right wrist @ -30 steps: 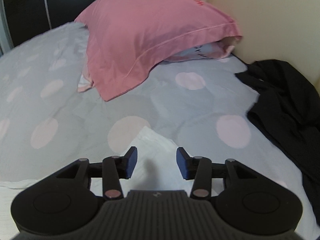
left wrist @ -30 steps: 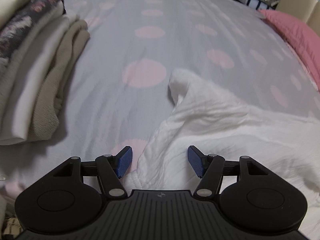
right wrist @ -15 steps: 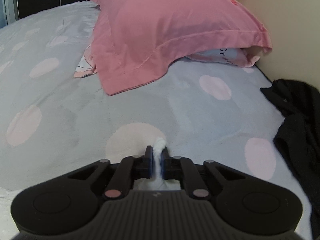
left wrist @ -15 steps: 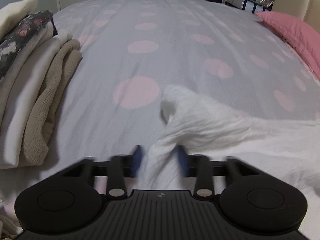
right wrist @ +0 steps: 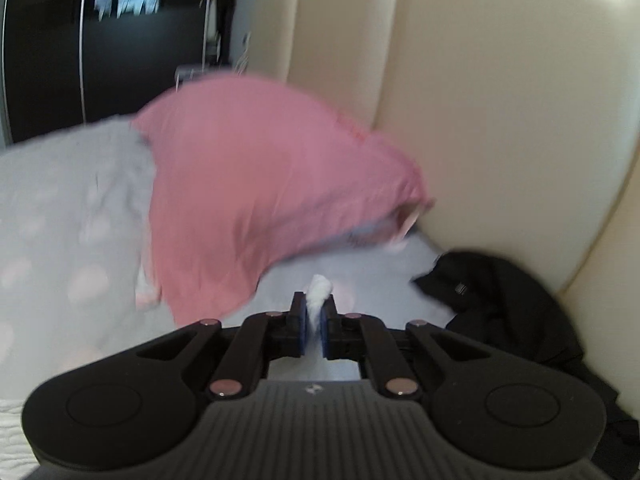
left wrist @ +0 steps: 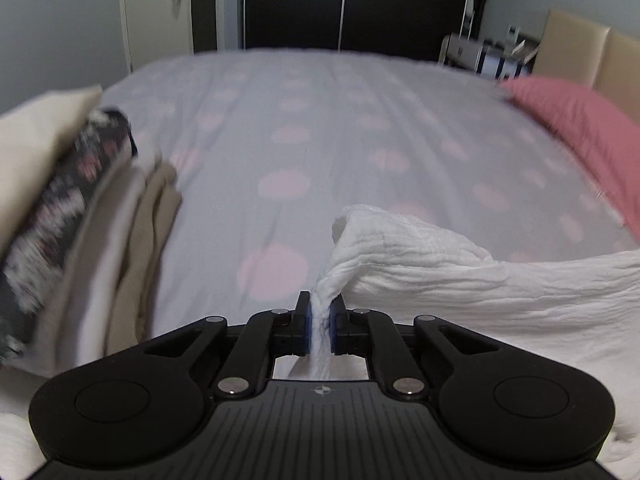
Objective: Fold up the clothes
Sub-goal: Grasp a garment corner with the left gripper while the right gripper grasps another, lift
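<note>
A white crinkled garment [left wrist: 460, 280] lies on the spotted grey bed cover [left wrist: 320, 120], and its left part is lifted into a ridge. My left gripper [left wrist: 319, 312] is closing tight on a bunched fold of it, the blue pads pressing on the fabric. In the right wrist view my right gripper [right wrist: 314, 312] is shut on another corner of the white garment [right wrist: 320, 290], and a small tuft sticks out past the fingertips. Both grippers are raised above the bed. The stretch of cloth between the two grips is mostly hidden.
A stack of folded clothes [left wrist: 80, 220] sits on the bed's left side. A pink pillow [right wrist: 260, 180] leans on the beige headboard [right wrist: 480, 100]. A black garment [right wrist: 500, 300] lies crumpled at the right, by the headboard. Dark wardrobe doors stand beyond the bed.
Both grippers closed on the white garment and rose. The cloth lifted off the bed with them, and both views tilted up toward the room.
</note>
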The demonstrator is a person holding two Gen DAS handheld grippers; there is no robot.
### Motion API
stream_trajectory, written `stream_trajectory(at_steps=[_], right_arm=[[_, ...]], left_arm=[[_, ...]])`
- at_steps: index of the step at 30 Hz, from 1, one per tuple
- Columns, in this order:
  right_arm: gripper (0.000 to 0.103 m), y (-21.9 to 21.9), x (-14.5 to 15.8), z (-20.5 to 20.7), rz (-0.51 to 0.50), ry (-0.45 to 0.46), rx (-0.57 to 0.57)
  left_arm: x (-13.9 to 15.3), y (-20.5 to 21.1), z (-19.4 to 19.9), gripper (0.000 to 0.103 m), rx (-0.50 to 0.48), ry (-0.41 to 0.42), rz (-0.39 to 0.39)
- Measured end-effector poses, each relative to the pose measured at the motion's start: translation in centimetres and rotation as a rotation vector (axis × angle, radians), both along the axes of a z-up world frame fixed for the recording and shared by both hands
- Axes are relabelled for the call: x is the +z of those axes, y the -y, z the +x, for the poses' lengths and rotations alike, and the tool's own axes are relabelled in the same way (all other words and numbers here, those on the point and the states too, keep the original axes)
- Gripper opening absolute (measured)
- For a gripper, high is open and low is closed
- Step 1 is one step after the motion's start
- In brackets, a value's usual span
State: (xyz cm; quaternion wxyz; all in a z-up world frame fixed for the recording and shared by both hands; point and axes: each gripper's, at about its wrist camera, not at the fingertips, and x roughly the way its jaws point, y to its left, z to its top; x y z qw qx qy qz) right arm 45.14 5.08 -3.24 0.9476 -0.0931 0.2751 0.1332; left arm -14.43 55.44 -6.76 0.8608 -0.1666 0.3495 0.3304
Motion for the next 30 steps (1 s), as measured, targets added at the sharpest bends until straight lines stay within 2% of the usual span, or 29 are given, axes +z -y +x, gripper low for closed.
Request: stream_trajectory(at_steps=[7, 12, 15, 21, 25, 30], right_arm=[[0.008, 4.5, 4.6, -3.8, 0.078, -0.002, -0.018], [0.008, 9.9, 6.2, -7.9, 0.167, -0.029, -0.035], [0.008, 13.0, 6.5, -11.0, 0.186, -0.038, -0.047], [0.008, 18.7, 5.4, -16.6, 0.205, -0.080, -0.103], [0.008, 21.8, 3.1, -19.4, 0.186, -0.139, -0.152], [0.008, 24.9, 0.0, -22.2, 0.183, -0.196, -0.208]], left_arm=[[4.2, 2.2, -2.8, 0.006, -0.016, 0.084, 0.036], [5.3, 4.3, -6.4, 0.006, -0.058, 0.117, 0.034], [5.2, 6.0, -8.7, 0.006, -0.085, 0.125, 0.020], [4.8, 9.0, -12.3, 0.006, -0.155, 0.084, 0.009], [4.6, 11.2, -14.3, 0.006, -0.209, 0.018, -0.012], [2.9, 13.9, -16.6, 0.006, -0.255, -0.084, -0.069]])
